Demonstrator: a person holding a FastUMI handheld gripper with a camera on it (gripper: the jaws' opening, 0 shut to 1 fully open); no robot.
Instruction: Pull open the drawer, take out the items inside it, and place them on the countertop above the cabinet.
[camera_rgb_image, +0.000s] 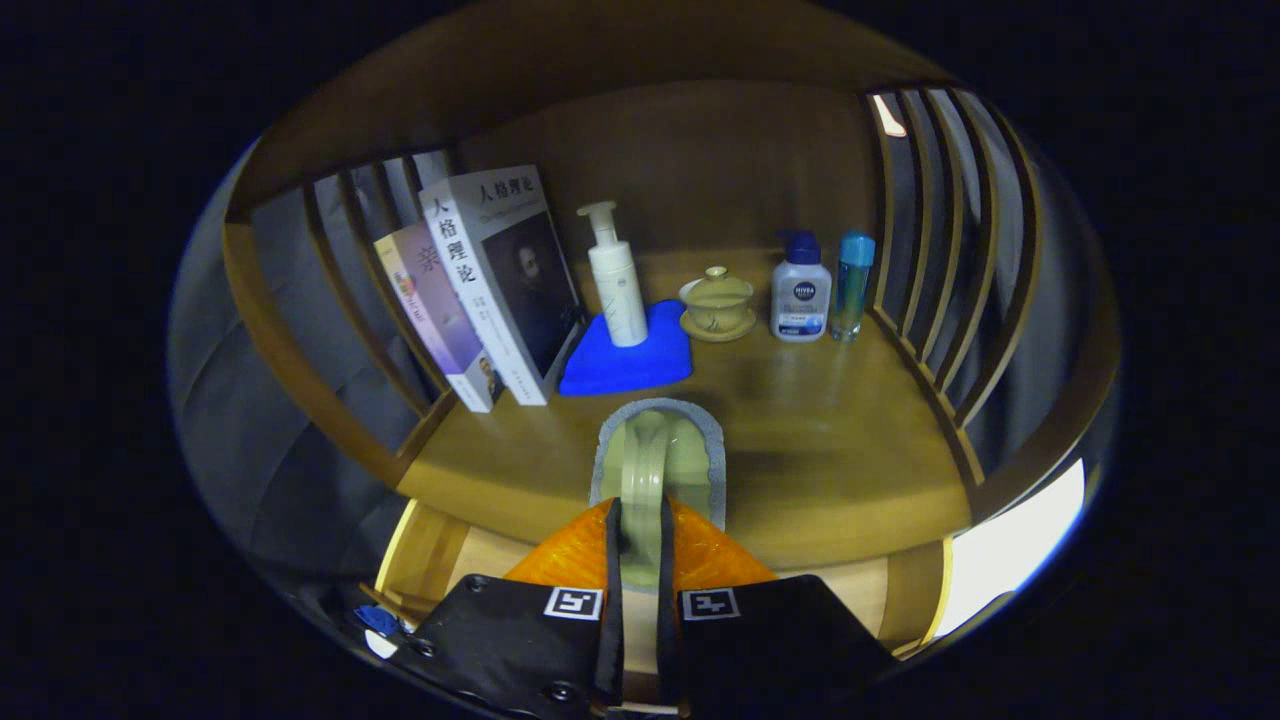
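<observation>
Fingers (640, 570) were clamped on a pale green cup (655, 470), held over the front edge of the desk (830, 440), above the open drawer (430, 550). Blue cloth (630, 360) lay just beyond the cup.

- A pale green cup (655, 470) with a grey rim is held by its handle, which stands upright between the two fingers of the tool (640, 590); both fingers press on it. It hangs above the front edge of the counter (820, 450).
- The drawer (440, 560) below the counter stands pulled open, its light wooden inside showing on either side of the fingers.
</observation>
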